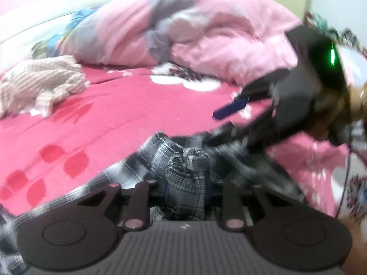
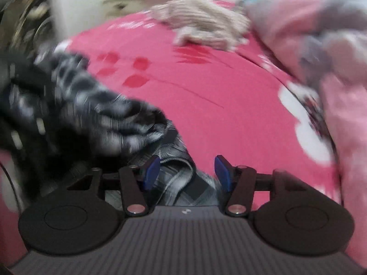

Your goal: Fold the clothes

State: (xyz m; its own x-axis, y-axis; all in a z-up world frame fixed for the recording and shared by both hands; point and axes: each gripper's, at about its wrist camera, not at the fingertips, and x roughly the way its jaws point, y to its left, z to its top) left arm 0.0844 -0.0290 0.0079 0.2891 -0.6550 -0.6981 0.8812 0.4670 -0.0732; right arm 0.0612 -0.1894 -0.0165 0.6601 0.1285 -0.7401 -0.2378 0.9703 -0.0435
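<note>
A black, grey and white plaid garment (image 1: 158, 158) lies crumpled on the pink bed sheet (image 1: 103, 114). My left gripper (image 1: 187, 194) is shut on a bunched fold of it that stands up between the fingers and hides the pads. In the left wrist view, my right gripper (image 1: 213, 127) reaches in from the right over the same garment, one blue pad (image 1: 229, 110) showing. In the right wrist view, the right gripper (image 2: 187, 171) is open; a strip of plaid garment (image 2: 103, 123) lies between its blue pads (image 2: 151, 171), with pink sheet showing beside the right pad. Both views are blurred.
A beige knitted sweater (image 1: 39, 84) (image 2: 206, 29) lies crumpled farther back on the bed. A bulky pink and grey quilt (image 1: 206, 34) (image 2: 332, 57) is heaped along the far side. A hand (image 1: 357, 105) holds the right gripper. Room clutter (image 2: 29, 23) stands beyond the bed's edge.
</note>
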